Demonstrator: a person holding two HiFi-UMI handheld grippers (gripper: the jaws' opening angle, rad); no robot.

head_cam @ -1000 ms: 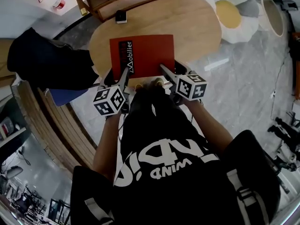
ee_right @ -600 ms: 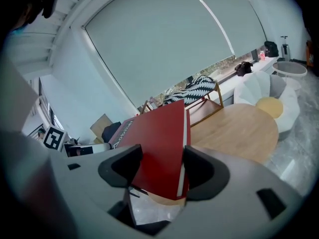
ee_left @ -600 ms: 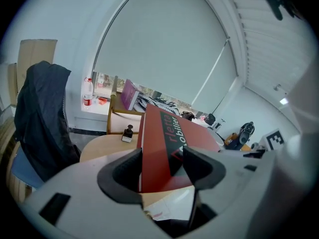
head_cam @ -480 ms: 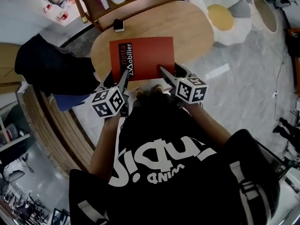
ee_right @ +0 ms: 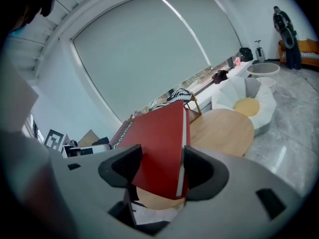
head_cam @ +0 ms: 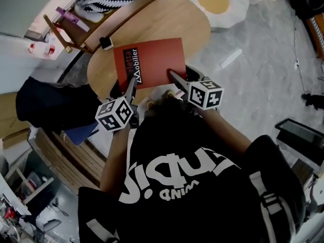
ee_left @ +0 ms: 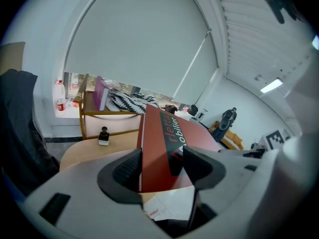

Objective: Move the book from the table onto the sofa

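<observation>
Compared with a second ago, the table [head_cam: 177, 19] has slid toward the upper left of the head view and turned. The red book [head_cam: 149, 62] has kept its place against both grippers, in the upper centre of the frame. I read that as the book being lifted and the turn away from the table having begun, though I can't pick out the sofa for certain. The left gripper [head_cam: 132, 85] is clamped on the book's near edge by the spine, with a jaw on either face. The right gripper [head_cam: 174, 77] pinches the near edge on the open-page side the same way. Both gripper views show the book tilted up, with bare tabletop beneath it.
</observation>
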